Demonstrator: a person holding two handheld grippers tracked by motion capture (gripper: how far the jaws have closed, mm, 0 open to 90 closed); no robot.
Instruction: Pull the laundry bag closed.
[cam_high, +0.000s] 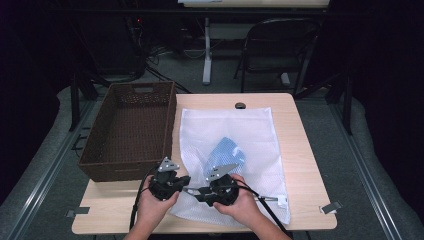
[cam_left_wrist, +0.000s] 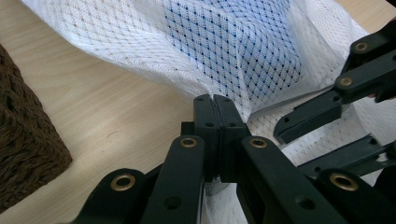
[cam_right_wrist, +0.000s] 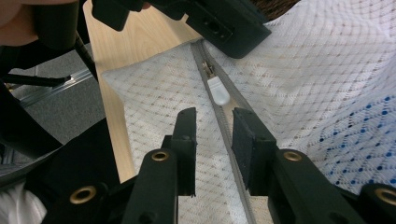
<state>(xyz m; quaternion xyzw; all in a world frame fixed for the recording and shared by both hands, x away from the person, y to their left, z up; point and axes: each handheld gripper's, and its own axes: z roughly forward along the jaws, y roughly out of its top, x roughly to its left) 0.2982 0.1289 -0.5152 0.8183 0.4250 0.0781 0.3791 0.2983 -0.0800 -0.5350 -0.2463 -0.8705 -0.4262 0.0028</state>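
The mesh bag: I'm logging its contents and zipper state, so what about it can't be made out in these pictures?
- Blue item: all views, veiled by the mesh bag; its kind is unclear.
- Zipper's far end: right gripper view, covered by the left gripper beyond the zipper pull.
- Bag's near edge: high view, hidden under both hands and the right gripper.

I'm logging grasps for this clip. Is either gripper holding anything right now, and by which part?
The left gripper is shut on the white mesh bag, pinching its near edge. The right gripper is open, straddling the zipper, holding nothing.
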